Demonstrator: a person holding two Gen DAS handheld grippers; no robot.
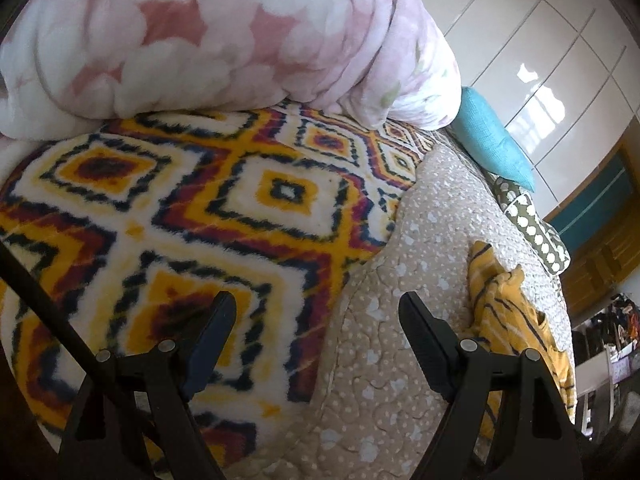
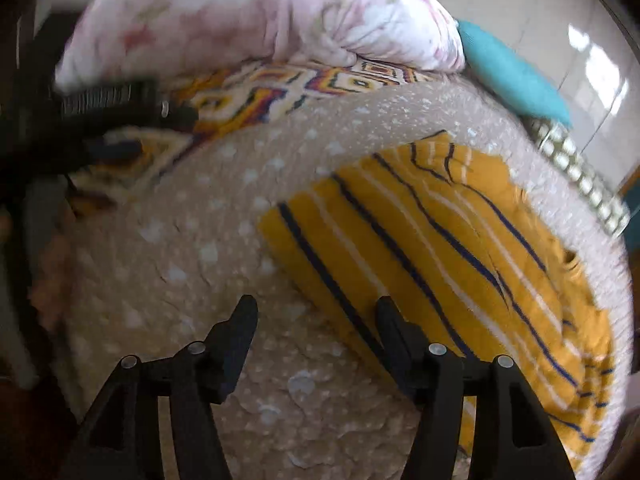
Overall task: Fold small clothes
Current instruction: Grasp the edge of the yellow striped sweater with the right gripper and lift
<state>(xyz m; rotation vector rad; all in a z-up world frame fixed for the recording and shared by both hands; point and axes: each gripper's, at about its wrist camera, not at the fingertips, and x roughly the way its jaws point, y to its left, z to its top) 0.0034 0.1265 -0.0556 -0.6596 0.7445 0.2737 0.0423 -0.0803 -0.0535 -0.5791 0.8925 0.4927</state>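
Note:
A small yellow garment with navy and white stripes lies spread on the beige quilted bedspread. My right gripper is open and empty, low over the bedspread at the garment's near left edge; its right finger overlaps that edge. In the left wrist view the same garment lies rumpled at the right. My left gripper is open and empty, over the border between the patterned blanket and the bedspread, left of the garment. The left gripper also shows, blurred, at the far left of the right wrist view.
A fleecy blanket with yellow, red and navy diamonds covers the bed's left part. A pink floral duvet is bunched at the back. A teal cushion and a green polka-dot cushion lie by the white wardrobe.

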